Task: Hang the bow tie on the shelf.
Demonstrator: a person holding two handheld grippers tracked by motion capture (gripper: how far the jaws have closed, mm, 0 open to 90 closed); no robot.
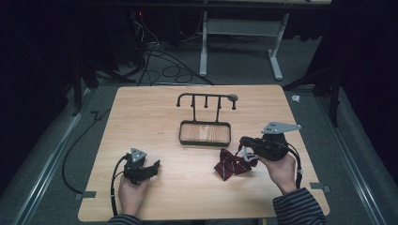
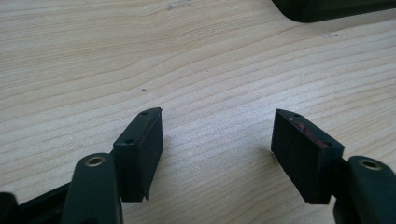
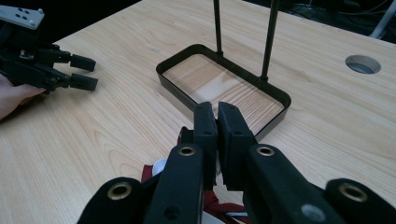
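A dark red cloth (image 1: 231, 165) lies bunched on the wooden table, right of centre, with a pale strap rising from it. My right gripper (image 1: 243, 141) sits at its upper edge. In the right gripper view its jaws (image 3: 217, 110) are pressed together over the cloth (image 3: 215, 205), which shows just beneath them, apparently pinching a thin part of it. My left gripper (image 1: 156, 165) rests low on the table at the left and stands open (image 2: 217, 117) over bare wood; it also appears far off as the left gripper (image 3: 86, 73).
A black stand with a shallow tray (image 1: 205, 142) and a bar of hanging hooks (image 1: 206, 95) occupies the table's middle; its tray rim (image 3: 163, 77) lies just beyond my right jaws. A round hole (image 3: 363, 64) marks the tabletop behind it. Cables cross the floor beyond.
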